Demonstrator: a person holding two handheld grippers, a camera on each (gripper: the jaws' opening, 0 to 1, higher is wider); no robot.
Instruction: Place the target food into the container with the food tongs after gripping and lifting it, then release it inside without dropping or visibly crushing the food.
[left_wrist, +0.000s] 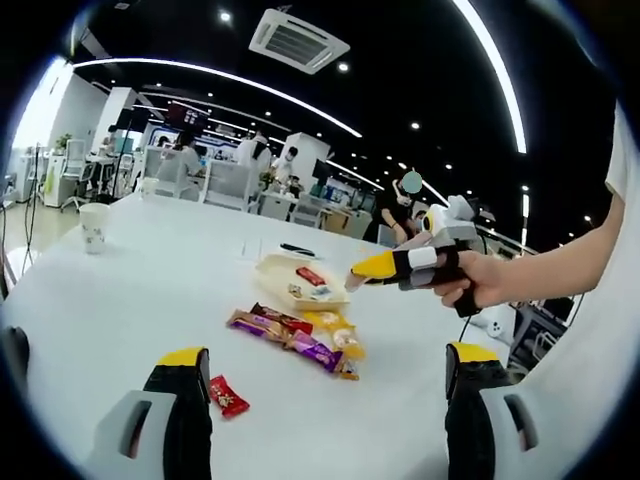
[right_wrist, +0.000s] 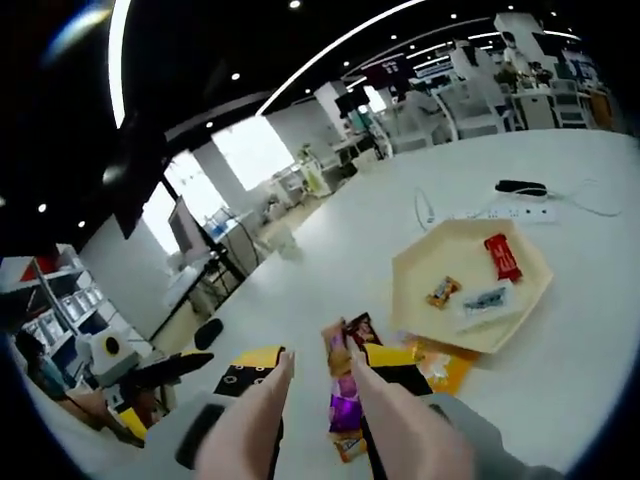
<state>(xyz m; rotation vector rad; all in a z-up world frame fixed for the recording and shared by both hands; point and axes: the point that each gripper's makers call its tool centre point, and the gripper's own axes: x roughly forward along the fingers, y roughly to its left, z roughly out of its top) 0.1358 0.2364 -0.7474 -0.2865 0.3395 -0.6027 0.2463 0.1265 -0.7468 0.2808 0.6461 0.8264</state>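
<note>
A cream hexagonal tray (right_wrist: 415, 262) lies on the white table (left_wrist: 150, 300) and holds a red packet (right_wrist: 502, 257), a small candy (right_wrist: 443, 292) and a pale blue packet (right_wrist: 487, 300). Loose snack packets (left_wrist: 300, 335) in purple, brown and yellow lie in a row in front of the tray (left_wrist: 275, 268). My right gripper (right_wrist: 320, 365) is shut on beige food tongs (right_wrist: 255, 420), whose tips stand apart above the brown packet (right_wrist: 350, 332). In the left gripper view, a hand holds that right gripper (left_wrist: 365, 272) just right of the tray. My left gripper (left_wrist: 325, 375) hangs wide open near a red packet (left_wrist: 228, 396).
A paper cup (left_wrist: 93, 226) stands at the far left of the table. A power strip with a cable (right_wrist: 522, 187) lies behind the tray. A small black object (right_wrist: 208, 333) rests near the table edge. The person's arm (left_wrist: 560, 270) comes in from the right. Desks and people fill the background.
</note>
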